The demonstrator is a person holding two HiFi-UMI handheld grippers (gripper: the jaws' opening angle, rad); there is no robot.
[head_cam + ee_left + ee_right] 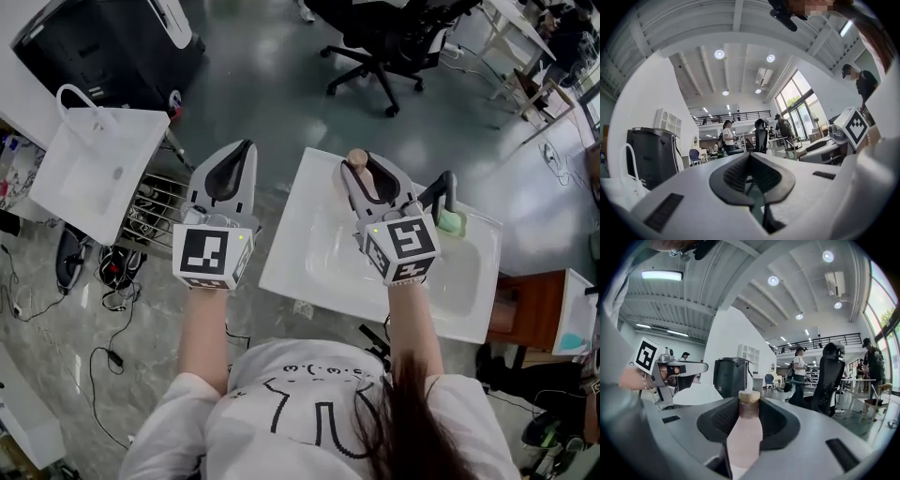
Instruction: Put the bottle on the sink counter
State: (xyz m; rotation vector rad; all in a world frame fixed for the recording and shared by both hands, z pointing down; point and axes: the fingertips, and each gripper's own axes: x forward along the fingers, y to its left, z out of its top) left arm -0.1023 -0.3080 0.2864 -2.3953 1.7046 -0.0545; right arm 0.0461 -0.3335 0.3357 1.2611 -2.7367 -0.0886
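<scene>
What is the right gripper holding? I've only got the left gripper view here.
Observer: A pale pink bottle with a tan cap. The right gripper is shut on it.
Operator: Where is that gripper relative to the sink?
Observer: The head view shows it over the white sink, near the far rim.
Operator: Anything close to it?
Observer: A dark faucet and what looks like a green sponge sit just to its right.
</scene>
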